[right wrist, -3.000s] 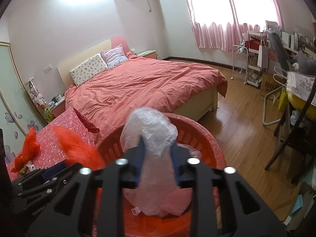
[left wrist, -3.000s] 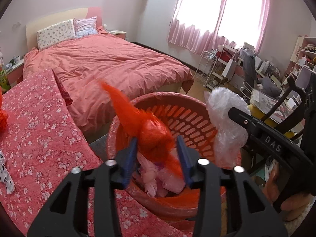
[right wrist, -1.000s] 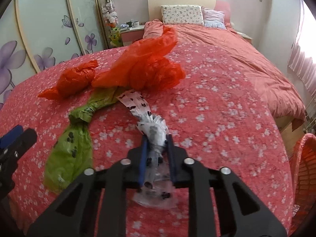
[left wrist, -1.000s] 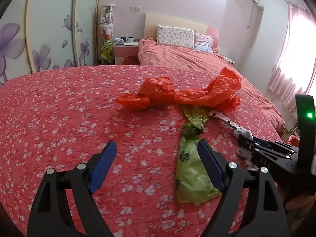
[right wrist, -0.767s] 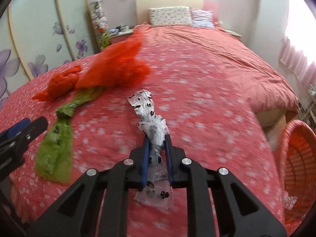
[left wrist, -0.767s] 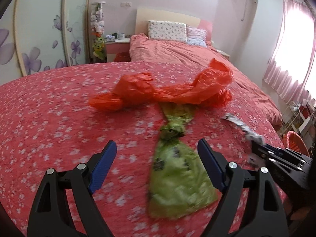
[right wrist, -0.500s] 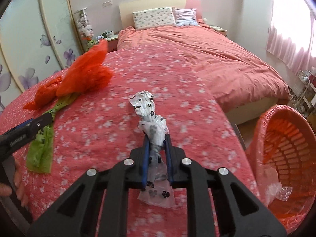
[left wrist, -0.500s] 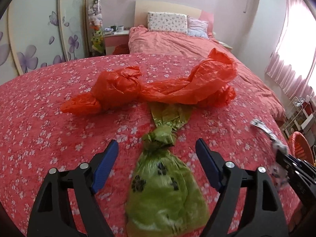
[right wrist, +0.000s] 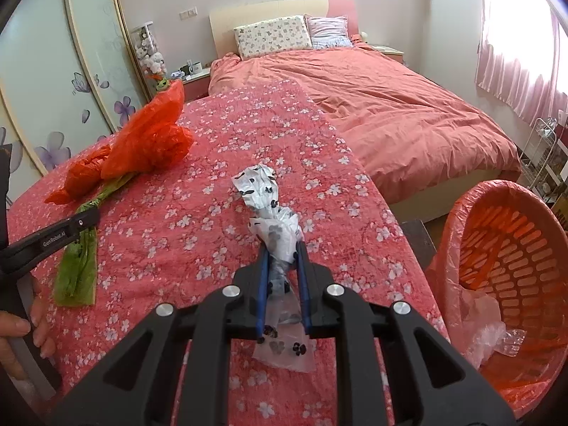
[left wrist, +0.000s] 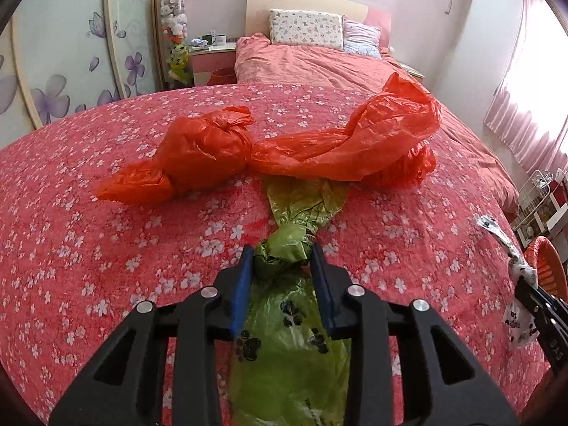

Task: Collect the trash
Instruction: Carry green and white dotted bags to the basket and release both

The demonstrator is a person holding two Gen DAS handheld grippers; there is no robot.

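Observation:
My left gripper (left wrist: pixel 283 254) is shut on the knot of a green paw-print bag (left wrist: pixel 294 351) that lies on the red flowered cover (left wrist: pixel 88 248). The green bag also shows in the right wrist view (right wrist: pixel 76 273). My right gripper (right wrist: pixel 281 248) is shut on a clear white paw-print bag (right wrist: pixel 264 191) and holds it above the cover; that bag also shows at the right edge of the left wrist view (left wrist: pixel 514 273). Two orange bags (left wrist: pixel 198 156) (left wrist: pixel 365 142) lie beyond the green one. The orange trash basket (right wrist: pixel 511 284) stands on the floor to the right.
The basket holds clear plastic (right wrist: pixel 486 323). A bed with a salmon duvet (right wrist: pixel 390 106) and pillows lies behind. A wardrobe with flower doors (left wrist: pixel 71 53) stands at left, a nightstand (left wrist: pixel 213 60) beside it. A wire rack (right wrist: pixel 543 159) stands at far right.
My left gripper has moved forward over the green bag and closed on its knot. My right gripper has swung right with the paw-print bag, bringing the basket closer.

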